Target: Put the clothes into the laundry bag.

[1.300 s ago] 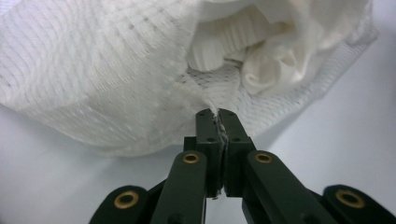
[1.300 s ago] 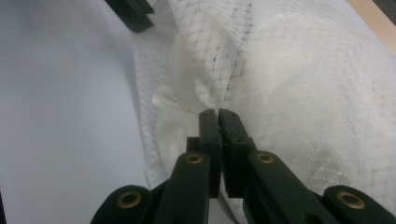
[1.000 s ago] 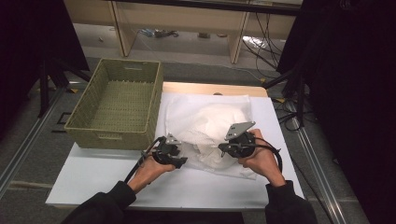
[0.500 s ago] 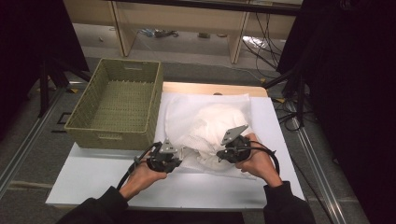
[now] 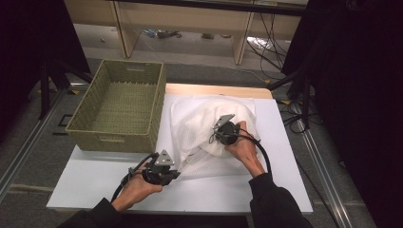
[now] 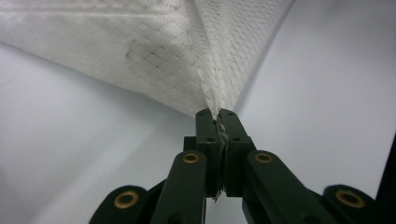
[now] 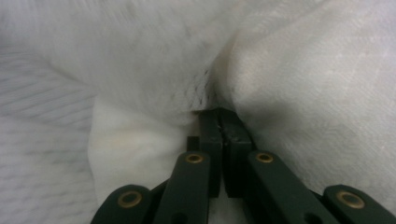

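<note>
The white mesh bag lay on the white table just right of the green basket, with bare tabletop along the near edge. The left gripper had just closed and pinched the bag's near corner, farther left than a second before. The right gripper, clamped on the bag's middle, had moved away from the near edge.

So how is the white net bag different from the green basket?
The white net bag is soft, crumpled and lies on the table; the green basket is stiff, woven and keeps its box shape. The bag is pinched by the left tool at a corner and by the right tool nearer the middle; nothing touches the basket. The bag bulges, the basket looks empty. Both could hold things.
</note>
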